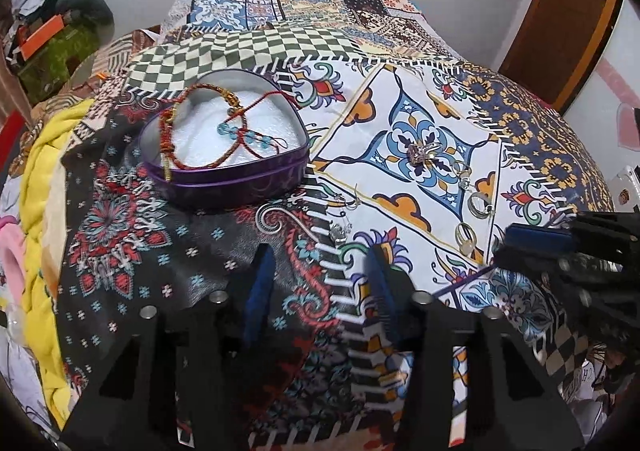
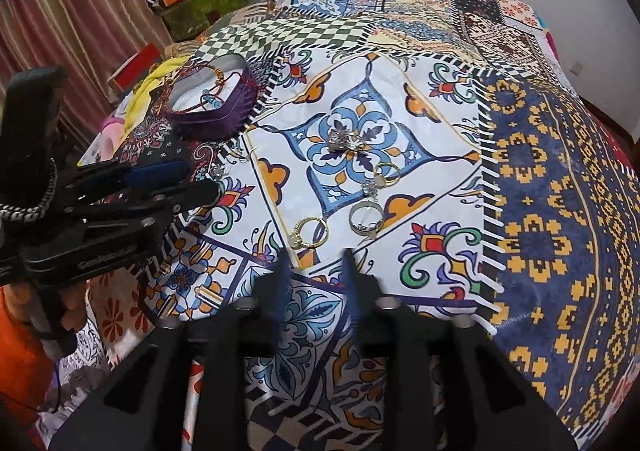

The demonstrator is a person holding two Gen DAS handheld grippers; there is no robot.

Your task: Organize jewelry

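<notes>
Currently, the jewelry was split between two places. Red cord bracelets with blue beads lay in a purple heart-shaped tin lined in white. Several rings remained loose on the patterned bedspread: a gold ring nearest the right gripper, a silver ring just beside it, and a stone-set ring farther off on the blue floral motif. Small clear earrings lay near the tin.

Both grippers were released and held nothing. The right gripper's jaws stood apart just short of the gold ring; the left gripper hovered near the earrings, below the tin.

For the pick, the right gripper's fingertips should probably straddle the band and close gently, since a thin ring on soft cloth could slip or sink.

The bedspread covered a bed. A yellow cloth lay at its left edge, and a striped curtain hung beyond.
</notes>
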